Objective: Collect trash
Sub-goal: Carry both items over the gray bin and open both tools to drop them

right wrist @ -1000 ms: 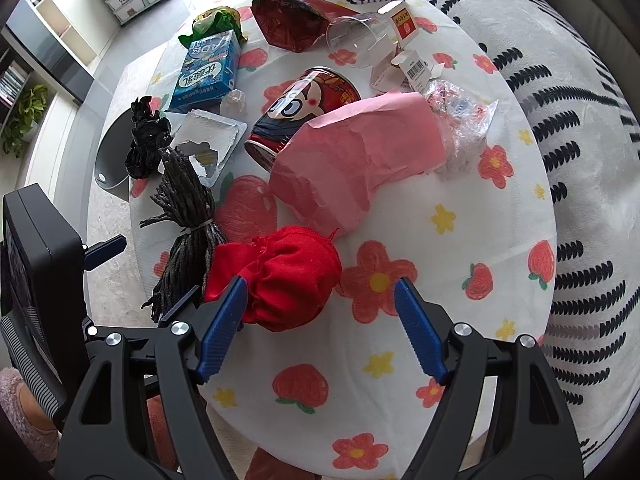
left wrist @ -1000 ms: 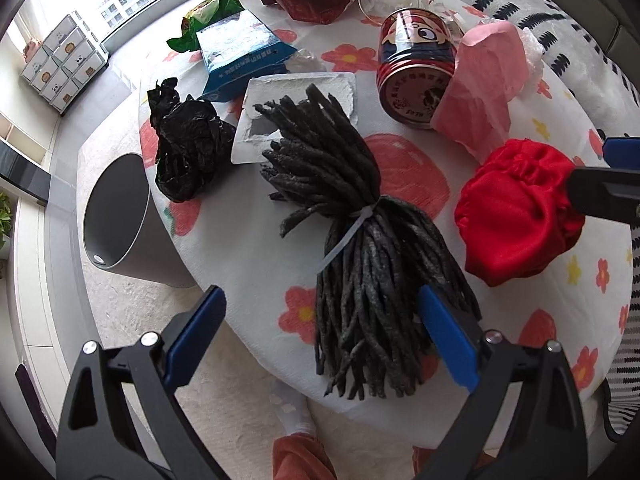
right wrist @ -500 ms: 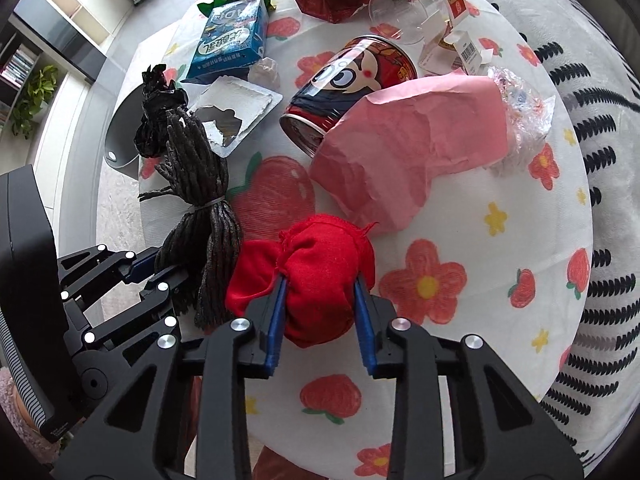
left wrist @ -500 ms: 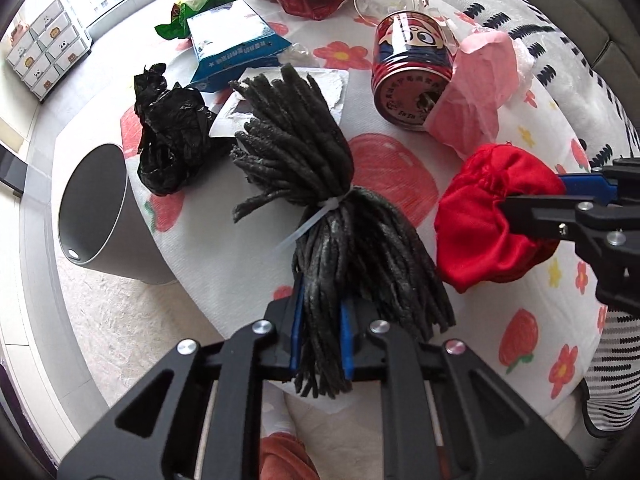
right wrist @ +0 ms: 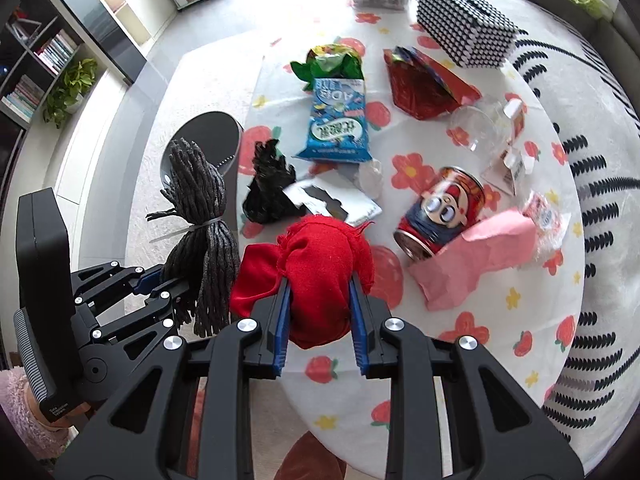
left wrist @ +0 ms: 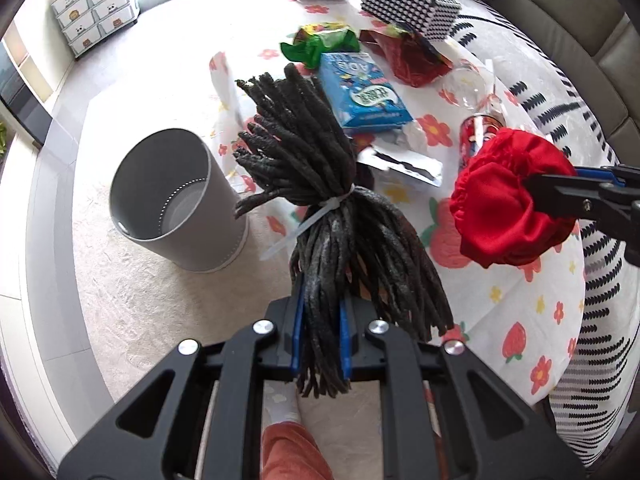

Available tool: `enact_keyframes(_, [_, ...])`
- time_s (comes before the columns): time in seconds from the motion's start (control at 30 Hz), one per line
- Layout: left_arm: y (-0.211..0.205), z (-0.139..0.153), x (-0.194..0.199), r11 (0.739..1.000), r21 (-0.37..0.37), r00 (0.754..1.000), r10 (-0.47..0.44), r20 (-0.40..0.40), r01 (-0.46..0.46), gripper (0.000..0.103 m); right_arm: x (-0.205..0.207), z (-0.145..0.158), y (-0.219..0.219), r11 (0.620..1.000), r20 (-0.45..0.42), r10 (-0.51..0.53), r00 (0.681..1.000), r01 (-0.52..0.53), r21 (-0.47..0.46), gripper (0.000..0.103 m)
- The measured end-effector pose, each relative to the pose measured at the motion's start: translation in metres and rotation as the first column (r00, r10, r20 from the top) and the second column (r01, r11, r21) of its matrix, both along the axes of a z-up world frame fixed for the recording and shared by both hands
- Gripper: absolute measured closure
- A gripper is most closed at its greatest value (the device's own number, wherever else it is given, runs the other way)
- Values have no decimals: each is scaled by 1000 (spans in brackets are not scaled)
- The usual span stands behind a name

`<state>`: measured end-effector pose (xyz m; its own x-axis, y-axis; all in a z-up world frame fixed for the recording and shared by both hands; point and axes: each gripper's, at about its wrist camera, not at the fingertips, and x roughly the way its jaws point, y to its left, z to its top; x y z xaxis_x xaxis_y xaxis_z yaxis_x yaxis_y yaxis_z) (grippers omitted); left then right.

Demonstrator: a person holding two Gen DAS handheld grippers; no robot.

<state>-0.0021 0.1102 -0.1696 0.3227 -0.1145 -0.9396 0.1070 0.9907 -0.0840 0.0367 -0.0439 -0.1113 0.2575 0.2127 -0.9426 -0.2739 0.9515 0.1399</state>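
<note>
Both grippers loaded, bin to the left — drop pending.

Left wrist: left gripper (left wrist: 320, 336) jaws clamped on the lower strands of the yarn bundle (left wrist: 320, 200), which stands up and away from the jaws, long axis along the fingers, tied at the waist. The bin (left wrist: 176, 200) sits on the floor ahead and left of the bundle, mouth up, beside the table (left wrist: 520, 320). The red cloth (left wrist: 508, 200) hangs at right in the other gripper, over the table.

Right wrist: right gripper (right wrist: 320, 320) jaws clamped on the red cloth, held over the near table edge. Bin (right wrist: 208, 136) lies ahead-left, partly hidden behind the bundle — the left gripper looks nearer to it, so I judge the bundle goes first.
</note>
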Motion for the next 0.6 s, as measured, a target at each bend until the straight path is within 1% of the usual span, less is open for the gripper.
enact_keyframes(0.17, [78, 6, 18, 992, 56, 993, 112, 27, -113, 88, 52, 11, 83, 993, 77, 90, 993, -96, 75, 78])
enact_keyframes(0.27, [119, 1, 31, 981, 87, 985, 171, 30, -173, 88, 84, 6, 139, 981, 117, 159, 980, -170, 93, 78])
enact_keyframes(0.33, [146, -2, 38, 974, 100, 979, 203, 32, -205, 88, 103, 1, 173, 972, 129, 196, 972, -210, 102, 77])
enact_keyframes(0.4, [165, -6, 43, 967, 108, 973, 229, 29, -231, 88, 121, -4, 206, 965, 136, 228, 964, -243, 100, 74])
enact_keyframes(0.5, [189, -10, 49, 962, 113, 968, 249, 26, -250, 88, 139, -12, 241, 959, 147, 253, 956, -268, 91, 62])
enact_keyframes(0.53, [195, -12, 51, 961, 113, 967, 252, 25, -253, 88, 142, -12, 251, 957, 154, 261, 953, -276, 88, 56])
enact_keyframes(0.57, [199, -14, 54, 960, 111, 967, 255, 22, -255, 88, 145, -13, 258, 955, 160, 268, 950, -283, 85, 52])
enact_keyframes(0.6, [205, -16, 57, 961, 107, 966, 256, 18, -257, 88, 147, -10, 265, 954, 168, 271, 948, -288, 81, 52])
